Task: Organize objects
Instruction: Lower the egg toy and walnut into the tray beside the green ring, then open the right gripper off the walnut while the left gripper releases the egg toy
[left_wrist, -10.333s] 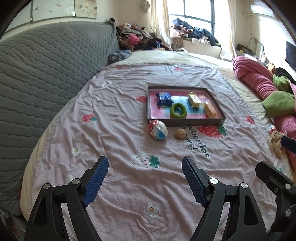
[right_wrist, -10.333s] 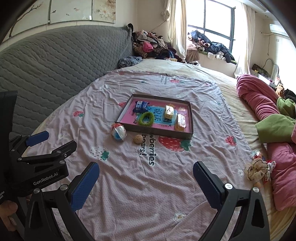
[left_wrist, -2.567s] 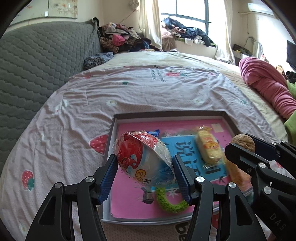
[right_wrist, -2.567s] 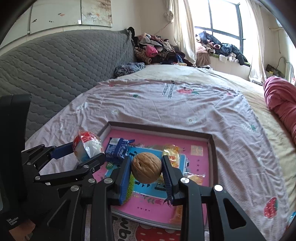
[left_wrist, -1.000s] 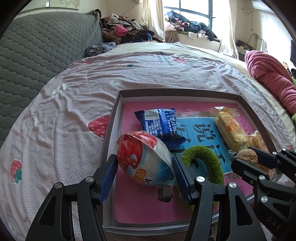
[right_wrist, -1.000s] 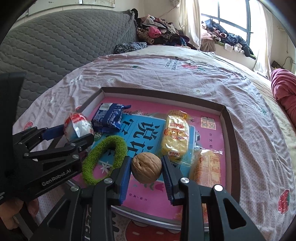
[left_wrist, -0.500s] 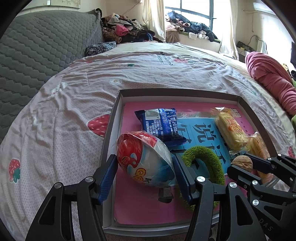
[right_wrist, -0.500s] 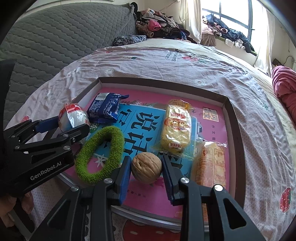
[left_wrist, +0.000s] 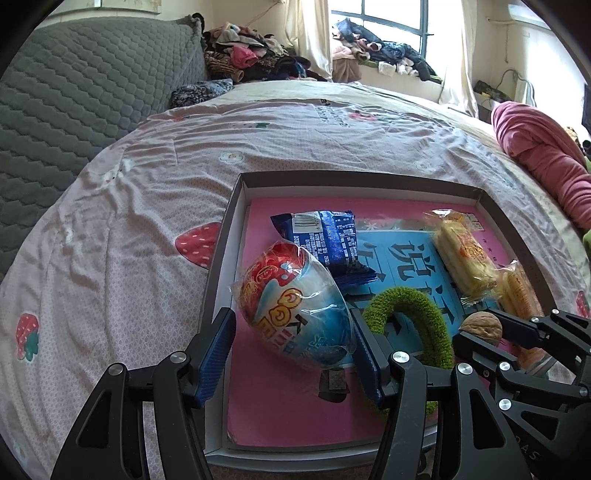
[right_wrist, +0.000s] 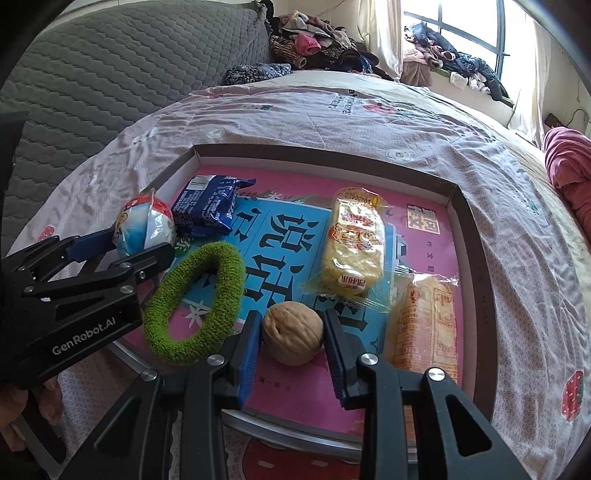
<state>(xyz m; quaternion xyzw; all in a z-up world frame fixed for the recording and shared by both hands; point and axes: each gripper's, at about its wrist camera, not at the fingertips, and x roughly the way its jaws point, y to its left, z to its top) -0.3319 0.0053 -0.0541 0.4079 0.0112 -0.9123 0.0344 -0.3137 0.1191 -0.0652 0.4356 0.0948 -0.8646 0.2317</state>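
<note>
The right gripper is clamping a round tan walnut between its blue ribbed pads, just above the near part of a shallow cardboard tray with a pink and blue printed floor. The left gripper is gripping a plastic-wrapped egg-shaped toy in red, white and blue over the tray's near left part; its right pad is pressing on the wrapper, while its left pad is showing a small gap from this angle. The side of the left gripper is reading "GenRobot.AI" in the right wrist view.

Inside the tray, a fuzzy green fabric ring is lying near the front, just left of the walnut. A blue foil snack packet with a barcode is sitting toward the tray's far left corner. A yellow wafer pack in clear wrap with red lettering is resting right of centre, and a second orange-printed clear pack is lying along the tray's right wall. Large Chinese characters are showing on the blue panel of the tray floor.

The tray is sitting on a pale pink bedsheet printed with strawberries. Left of the tray a grey quilted headboard is rising; beyond it clothes are piling up below a window, and a rolled pink blanket is lying to the tray's right
</note>
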